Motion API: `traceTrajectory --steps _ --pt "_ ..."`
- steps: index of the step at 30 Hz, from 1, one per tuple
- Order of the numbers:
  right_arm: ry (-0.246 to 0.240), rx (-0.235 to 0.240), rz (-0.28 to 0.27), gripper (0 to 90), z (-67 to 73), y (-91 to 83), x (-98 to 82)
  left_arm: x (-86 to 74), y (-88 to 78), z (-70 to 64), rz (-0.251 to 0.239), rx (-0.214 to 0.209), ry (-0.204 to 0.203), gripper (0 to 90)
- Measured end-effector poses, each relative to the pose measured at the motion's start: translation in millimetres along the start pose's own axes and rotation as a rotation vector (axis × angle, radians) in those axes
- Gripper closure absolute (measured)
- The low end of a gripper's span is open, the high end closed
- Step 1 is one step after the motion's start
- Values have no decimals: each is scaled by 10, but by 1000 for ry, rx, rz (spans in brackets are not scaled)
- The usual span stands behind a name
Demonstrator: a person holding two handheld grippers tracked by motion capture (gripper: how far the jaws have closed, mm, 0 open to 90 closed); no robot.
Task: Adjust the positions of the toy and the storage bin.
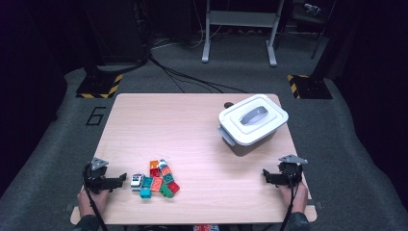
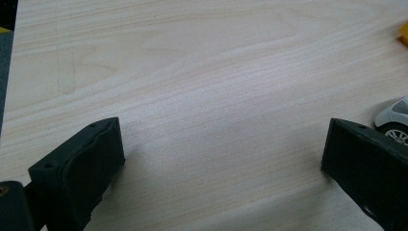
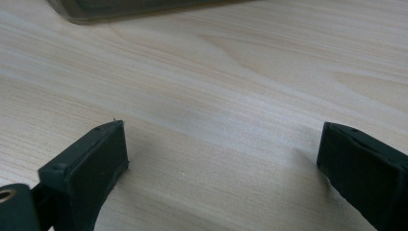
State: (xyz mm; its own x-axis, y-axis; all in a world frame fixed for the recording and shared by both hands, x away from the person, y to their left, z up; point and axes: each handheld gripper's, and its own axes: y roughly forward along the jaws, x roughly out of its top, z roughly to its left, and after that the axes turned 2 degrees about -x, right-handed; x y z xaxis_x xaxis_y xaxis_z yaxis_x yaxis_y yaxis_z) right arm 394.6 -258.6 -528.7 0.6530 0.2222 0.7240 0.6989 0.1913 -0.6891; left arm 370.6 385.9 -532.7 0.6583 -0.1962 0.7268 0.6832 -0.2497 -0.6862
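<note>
A: With both tools resting low at the table's (image 1: 192,120) near edge, where's the work?

B: Toy block pile (image 1: 156,179), just beside the left gripper (image 1: 120,179); jaws wide, empty. Suggest starting on the small white car (image 2: 394,118), the nearest piece.

A: Right gripper (image 1: 267,175)?

B: Wide too, nothing held. White lidded box (image 1: 252,120) sits beyond it, lid on. That blocks any drop-in.

Bricks (image 1: 156,180) left, box (image 1: 252,120) right
</note>
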Motion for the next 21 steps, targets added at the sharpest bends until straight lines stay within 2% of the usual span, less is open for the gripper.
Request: traceTrajectory --steps 7,12,17,21 --pt "-9 -1 -5 28 -4 3 1 12 11 10 1 -11 15 8" --pt "11 0 -2 41 -26 4 0 9 14 5 -5 -7 13 8" --pt "10 0 0 41 -20 1 5 12 11 9 0 -11 14 8" --pt "16 4 32 34 -23 1 39 10 14 6 -4 -8 13 8"
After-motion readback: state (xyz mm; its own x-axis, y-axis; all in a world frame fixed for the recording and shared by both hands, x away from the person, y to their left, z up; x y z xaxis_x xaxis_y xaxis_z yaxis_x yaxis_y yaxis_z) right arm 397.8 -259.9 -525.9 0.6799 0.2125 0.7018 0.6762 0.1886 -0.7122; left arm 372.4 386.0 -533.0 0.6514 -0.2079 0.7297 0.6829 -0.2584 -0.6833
